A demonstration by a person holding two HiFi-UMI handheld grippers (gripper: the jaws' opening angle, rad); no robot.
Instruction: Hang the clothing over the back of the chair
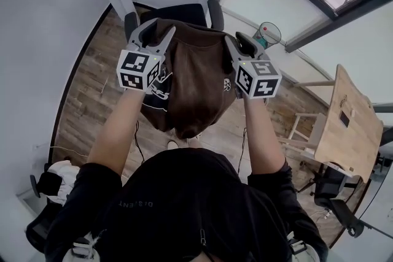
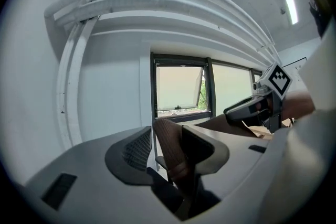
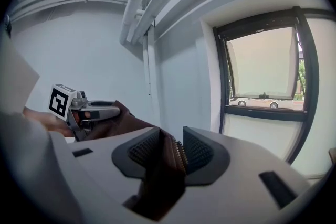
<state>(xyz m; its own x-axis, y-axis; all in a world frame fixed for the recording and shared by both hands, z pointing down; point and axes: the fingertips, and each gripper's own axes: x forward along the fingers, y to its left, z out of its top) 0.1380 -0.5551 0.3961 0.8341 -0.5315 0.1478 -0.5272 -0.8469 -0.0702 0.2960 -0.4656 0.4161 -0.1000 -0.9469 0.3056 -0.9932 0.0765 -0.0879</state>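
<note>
Left gripper [image 2: 168,148] stands with its jaws wide apart, a fold of the dark brown zip-up fabric garment [image 1: 199,83] lying loose between them, clear of the left pad. That garment spreads between both tools and hangs down the near side of the black office chair's back [image 1: 178,11] — its top edge looks laid over the crest. Right gripper [image 3: 172,152] has its jaws parted less, the zip edge leaning on one pad with a sliver of light beside the other. This reads as the release: draw both tools straight back together, level, so no pad snags the cloth and drags it off. Both forearms reach forward side by side, tools near level — tipped slightly down
</note>
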